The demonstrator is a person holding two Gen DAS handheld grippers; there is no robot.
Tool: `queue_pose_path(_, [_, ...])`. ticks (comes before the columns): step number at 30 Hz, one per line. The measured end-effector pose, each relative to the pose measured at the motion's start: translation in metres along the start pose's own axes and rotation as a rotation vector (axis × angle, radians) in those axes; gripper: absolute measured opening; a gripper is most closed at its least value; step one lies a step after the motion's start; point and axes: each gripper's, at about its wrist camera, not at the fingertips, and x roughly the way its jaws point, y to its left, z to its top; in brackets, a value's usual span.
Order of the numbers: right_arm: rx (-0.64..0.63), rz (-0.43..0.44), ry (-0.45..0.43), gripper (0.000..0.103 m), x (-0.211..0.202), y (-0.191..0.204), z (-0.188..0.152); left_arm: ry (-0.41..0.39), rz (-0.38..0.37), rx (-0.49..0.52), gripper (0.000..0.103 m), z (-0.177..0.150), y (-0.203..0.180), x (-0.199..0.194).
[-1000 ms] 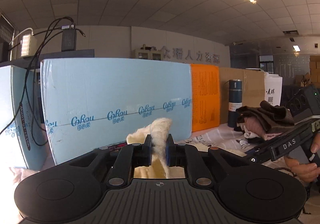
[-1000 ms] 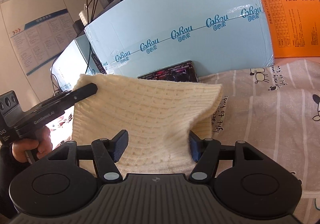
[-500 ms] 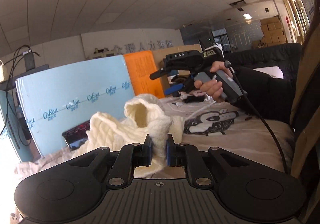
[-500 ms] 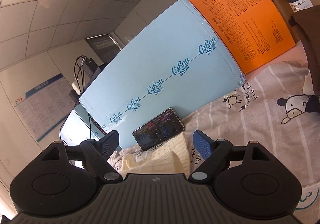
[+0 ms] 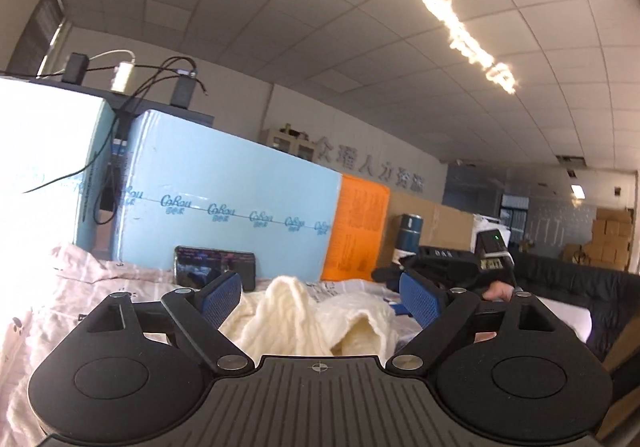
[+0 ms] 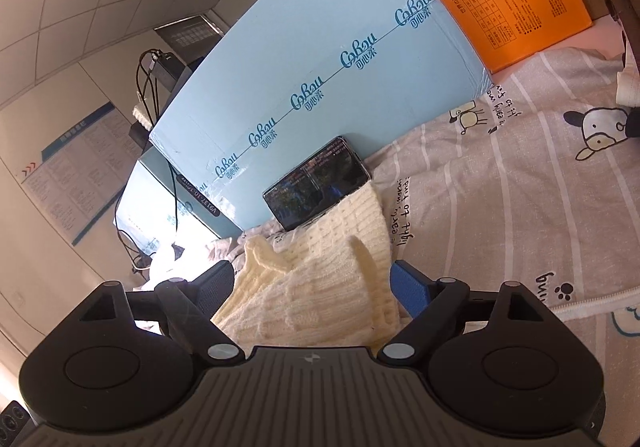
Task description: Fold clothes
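A cream cable-knit sweater (image 6: 320, 279) lies bunched on a pale cotton sheet printed with cartoon cows (image 6: 520, 183), just in front of a dark phone (image 6: 318, 183) propped against a light blue foam board (image 6: 312, 59).

The left gripper (image 5: 320, 297) is opening wide, its blue ribbed pads clear of the knit heaped between them. The right gripper (image 6: 312, 285) is also opening, with the sweater lying loose between its pads.

The fold looks just laid. To do it well, both should draw back level without snagging the soft, chunky, stretchy wool, then flatten the raised ridges.
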Motion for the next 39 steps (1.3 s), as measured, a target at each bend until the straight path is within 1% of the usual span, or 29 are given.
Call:
queue_pose_path(1, [0.006,-0.005,0.003,0.084,0.000,0.000,-0.002,-0.004,0.030,-0.042,0.096,0.001,0.003,0.007])
queue_pose_path(2, [0.005,-0.016,0.005,0.084,0.001,0.000,-0.003,0.004,0.041,-0.067,0.096,0.002,0.006,0.014])
queue_pose_path(4, [0.002,-0.039,0.019,0.085,0.005,-0.001,-0.005,0.036,0.040,-0.089,0.096,0.004,0.009,0.029])
queue_pose_path(7, [-0.001,-0.066,0.059,0.085,0.015,-0.003,-0.008,0.131,-0.004,-0.052,0.096,0.003,0.004,0.049])
queue_pose_path(8, [-0.002,-0.068,0.072,0.085,0.018,-0.004,-0.010,0.159,-0.003,-0.033,0.096,0.001,0.001,0.057])
queue_pose_path(9, [-0.007,-0.068,0.079,0.085,0.020,-0.003,-0.011,0.183,0.017,-0.009,0.096,-0.003,-0.001,0.066])
queue_pose_path(10, [-0.015,-0.067,0.085,0.084,0.022,-0.002,-0.012,0.205,0.053,0.011,0.095,-0.006,-0.003,0.074])
queue_pose_path(11, [-0.024,-0.067,0.083,0.083,0.022,-0.001,-0.013,0.228,0.094,0.026,0.093,-0.010,-0.004,0.082])
queue_pose_path(12, [-0.033,-0.067,0.079,0.078,0.022,0.001,-0.015,0.247,0.113,0.037,0.073,-0.014,-0.004,0.088])
queue_pose_path(13, [-0.049,-0.078,0.065,0.067,0.021,0.004,-0.016,0.262,0.112,0.034,0.051,-0.017,-0.003,0.089])
queue_pose_path(14, [-0.068,-0.093,0.048,0.060,0.018,0.007,-0.017,0.274,0.105,0.027,0.015,-0.019,-0.001,0.089])
queue_pose_path(15, [-0.083,-0.104,0.029,0.046,0.015,0.010,-0.018,0.287,0.098,0.019,0.013,-0.021,0.001,0.088])
queue_pose_path(16, [-0.097,-0.113,0.009,0.035,0.011,0.012,-0.019,0.273,0.097,0.011,0.012,-0.021,0.003,0.083])
queue_pose_path(17, [-0.105,-0.105,-0.012,0.032,0.005,0.014,-0.020,0.245,0.100,0.003,0.012,-0.020,0.005,0.076])
queue_pose_path(19, [-0.112,-0.058,-0.056,0.020,-0.009,0.018,-0.021,0.169,0.108,-0.024,0.012,-0.010,0.012,0.055])
queue_pose_path(21, [-0.119,-0.010,-0.104,0.017,-0.025,0.024,-0.024,0.099,0.122,-0.042,0.012,-0.001,0.018,0.034])
queue_pose_path(22, [-0.125,0.012,-0.130,0.015,-0.034,0.029,-0.027,0.074,0.135,-0.041,0.012,0.003,0.020,0.023])
queue_pose_path(23, [-0.125,0.036,-0.154,0.015,-0.043,0.033,-0.030,0.055,0.152,-0.040,0.012,0.006,0.023,0.013])
queue_pose_path(26, [-0.101,0.095,-0.210,0.013,-0.071,0.045,-0.043,0.030,0.192,-0.060,0.012,0.009,0.033,-0.014])
queue_pose_path(28, [-0.088,0.096,-0.241,0.012,-0.091,0.053,-0.054,0.032,0.201,-0.072,0.012,0.005,0.039,-0.027])
queue_pose_path(30, [-0.076,0.088,-0.269,0.009,-0.112,0.059,-0.067,0.045,0.192,-0.077,0.013,-0.002,0.043,-0.037])
queue_pose_path(31, [-0.068,0.065,-0.280,0.008,-0.123,0.061,-0.075,0.048,0.179,-0.071,0.013,-0.005,0.045,-0.043])
queue_pose_path(33, [-0.048,0.010,-0.299,0.006,-0.144,0.063,-0.089,0.051,0.138,-0.051,0.013,-0.012,0.047,-0.056])
queue_pose_path(34, [-0.033,-0.021,-0.308,0.003,-0.154,0.062,-0.097,0.053,0.110,-0.041,0.013,-0.015,0.048,-0.063])
queue_pose_path(35, [-0.021,-0.059,-0.310,0.003,-0.162,0.059,-0.104,0.060,0.082,-0.030,0.013,-0.018,0.050,-0.070])
queue_pose_path(36, [-0.009,-0.097,-0.309,0.003,-0.168,0.056,-0.110,0.070,0.054,-0.020,0.017,-0.019,0.051,-0.077])
queue_pose_path(37, [0.002,-0.136,-0.308,0.003,-0.175,0.053,-0.116,0.079,0.043,-0.016,0.019,-0.020,0.052,-0.083])
queue_pose_path(38, [0.013,-0.167,-0.301,0.003,-0.178,0.049,-0.121,0.088,0.041,-0.016,0.029,-0.021,0.053,-0.088])
queue_pose_path(39, [0.023,-0.196,-0.291,0.006,-0.179,0.045,-0.125,0.090,0.056,-0.013,0.049,-0.020,0.053,-0.092])
